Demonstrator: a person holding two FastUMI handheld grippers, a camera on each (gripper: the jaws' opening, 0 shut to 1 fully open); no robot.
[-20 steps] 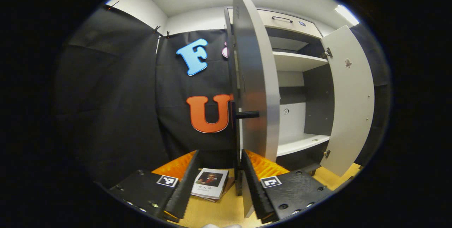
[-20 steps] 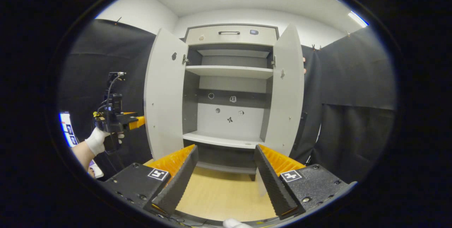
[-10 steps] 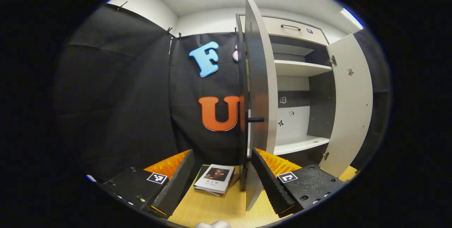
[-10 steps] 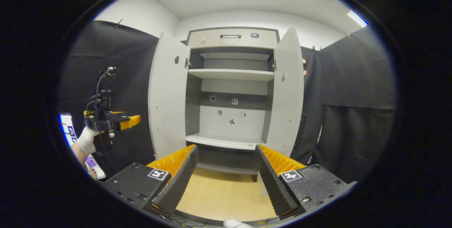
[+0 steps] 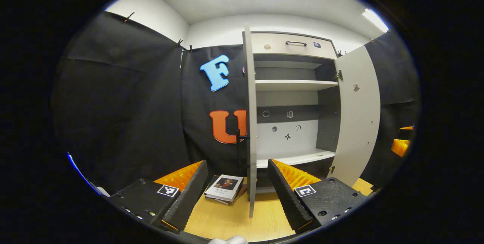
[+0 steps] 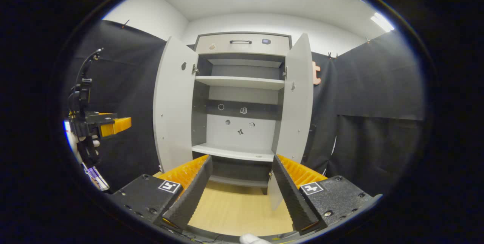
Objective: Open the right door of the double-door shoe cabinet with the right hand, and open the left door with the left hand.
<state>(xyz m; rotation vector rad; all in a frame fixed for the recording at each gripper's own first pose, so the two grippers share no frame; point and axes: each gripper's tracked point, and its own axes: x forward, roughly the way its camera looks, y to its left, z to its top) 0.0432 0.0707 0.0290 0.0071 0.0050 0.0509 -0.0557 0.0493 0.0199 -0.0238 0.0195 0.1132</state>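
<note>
The shoe cabinet [image 6: 242, 96] is seen at the centre of the right gripper view with both doors swung wide. The left door [image 6: 173, 104] stands to the left of the opening and the right door [image 6: 297, 100] to the right of it, so that the upper shelf [image 6: 239, 81] and the lower shelf [image 6: 232, 152] inside are exposed, along with several small stickers [image 6: 239, 131] on the back panel. A drawer [image 6: 242, 44] with a dark handle is set across the top of the cabinet. In the left gripper view the left door [image 5: 249, 123] is presented almost edge-on in the middle of the frame, its black handle [image 5: 239, 149] projecting to the left, while the right door [image 5: 357, 115] is seen at centre right. The left gripper [image 5: 238, 193] is held released at the bottom of its own view, its two fingers spread well apart and touching nothing, with the door's lower edge between and beyond them. A book [image 5: 226, 188] is lying on the wooden floor [image 5: 230, 221] just left of that door. The right gripper [image 6: 242, 187] is likewise released, its fingers parted over the floor [image 6: 236, 210] at the bottom of its view and apart from the cabinet. The left gripper [image 6: 113, 125] is also seen at the left edge of the right gripper view, well away from the left door.
</note>
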